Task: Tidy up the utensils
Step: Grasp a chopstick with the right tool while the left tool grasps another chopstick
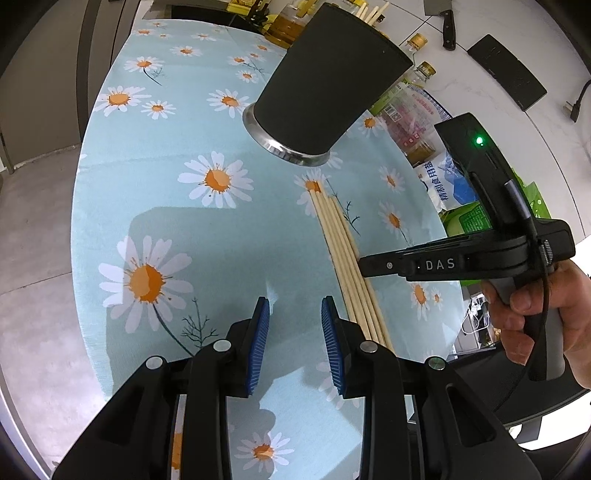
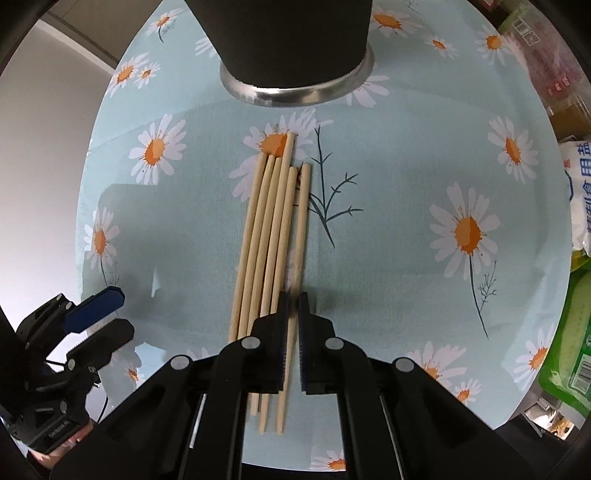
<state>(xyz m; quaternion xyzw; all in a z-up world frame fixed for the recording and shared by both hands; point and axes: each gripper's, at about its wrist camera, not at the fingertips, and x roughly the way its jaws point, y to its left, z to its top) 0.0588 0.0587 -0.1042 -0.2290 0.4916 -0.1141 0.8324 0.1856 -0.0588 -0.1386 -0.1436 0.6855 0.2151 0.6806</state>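
Note:
Several wooden chopsticks [image 2: 271, 236] lie side by side on the daisy tablecloth [image 2: 406, 166], pointing at a black utensil holder [image 2: 291, 48] with a steel base. My right gripper [image 2: 291, 299] is shut on one chopstick [image 2: 302, 221] at the bundle's right side. In the left wrist view the holder [image 1: 325, 92] stands at the back with chopstick tips showing in its mouth, and the bundle [image 1: 343, 258] lies to the right. My left gripper [image 1: 295, 306] is open and empty, hovering over the cloth left of the bundle. It also shows in the right wrist view [image 2: 96, 314].
Oil bottles [image 1: 284, 26], a salt bag [image 1: 447, 177] and green packets [image 2: 569, 332] crowd the table's right edge. A cleaver [image 1: 443, 18] and a black block [image 1: 506, 70] lie on the white counter behind. The table's left edge drops to grey floor.

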